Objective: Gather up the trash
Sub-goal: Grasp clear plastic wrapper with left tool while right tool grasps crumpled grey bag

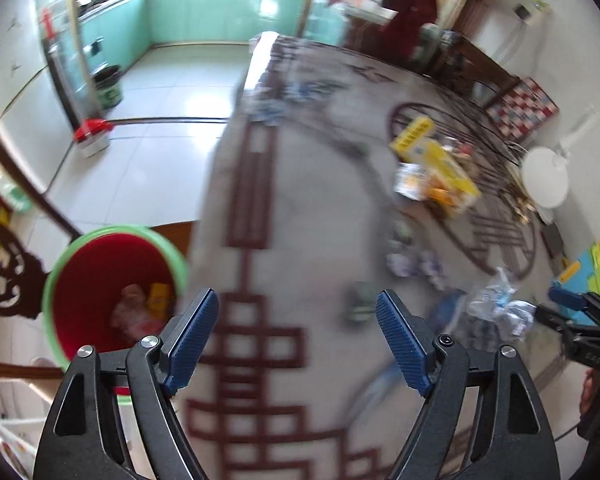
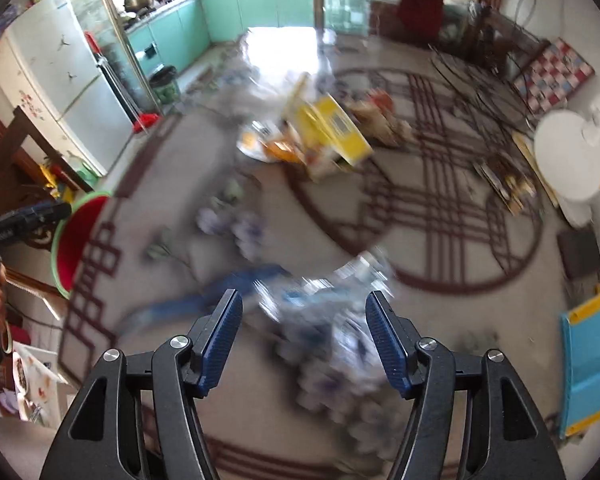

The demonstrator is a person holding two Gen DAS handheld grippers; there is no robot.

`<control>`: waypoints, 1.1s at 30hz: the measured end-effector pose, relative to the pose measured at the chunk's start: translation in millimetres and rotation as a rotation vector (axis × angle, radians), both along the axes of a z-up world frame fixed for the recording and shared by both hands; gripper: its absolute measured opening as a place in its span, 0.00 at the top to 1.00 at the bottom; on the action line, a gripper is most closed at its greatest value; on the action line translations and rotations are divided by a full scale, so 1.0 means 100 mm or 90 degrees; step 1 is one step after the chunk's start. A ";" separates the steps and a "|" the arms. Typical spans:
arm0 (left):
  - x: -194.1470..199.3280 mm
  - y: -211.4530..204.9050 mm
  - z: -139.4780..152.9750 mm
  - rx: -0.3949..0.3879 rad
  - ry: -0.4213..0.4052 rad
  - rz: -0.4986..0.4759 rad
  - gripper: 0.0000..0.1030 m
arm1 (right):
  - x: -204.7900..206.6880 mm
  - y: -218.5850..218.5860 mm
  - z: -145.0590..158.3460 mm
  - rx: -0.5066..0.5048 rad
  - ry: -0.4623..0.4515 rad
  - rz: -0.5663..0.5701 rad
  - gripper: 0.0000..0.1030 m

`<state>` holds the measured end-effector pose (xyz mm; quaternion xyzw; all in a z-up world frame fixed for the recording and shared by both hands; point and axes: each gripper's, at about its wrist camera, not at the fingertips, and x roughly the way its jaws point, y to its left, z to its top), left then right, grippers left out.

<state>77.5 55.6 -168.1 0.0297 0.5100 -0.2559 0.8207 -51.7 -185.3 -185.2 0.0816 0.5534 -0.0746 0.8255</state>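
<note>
a: where do we have the left gripper [image 1: 296, 340]?
b: jaws spread, nothing between them, above the grey rug with dark red line pattern [image 1: 320, 208]. the green-rimmed red bin [image 1: 100, 280] sits just left, wrappers inside.
a: and the right gripper [image 2: 304, 340]?
b: released too. a crumpled clear plastic wrapper [image 2: 332, 320] lies under its jaws, though blur hides any contact. the yellow cardboard box [image 2: 328, 128] lies farther off.

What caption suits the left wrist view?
Open left tool above patterned carpet, red bin at left, scattered trash beyond.
</note>
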 end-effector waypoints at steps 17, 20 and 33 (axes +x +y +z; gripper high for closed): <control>-0.78 -1.93 -0.15 0.038 -0.007 -0.263 0.16 | -0.57 -1.27 -0.26 0.124 -0.056 -0.080 0.61; -0.85 -2.23 -0.34 0.063 0.014 -0.304 0.16 | -0.66 -1.50 -0.13 0.120 -0.079 -0.111 0.60; -0.81 -2.29 -0.43 0.074 0.062 -0.233 0.91 | -0.57 -1.61 -0.11 0.151 -0.102 -0.110 0.59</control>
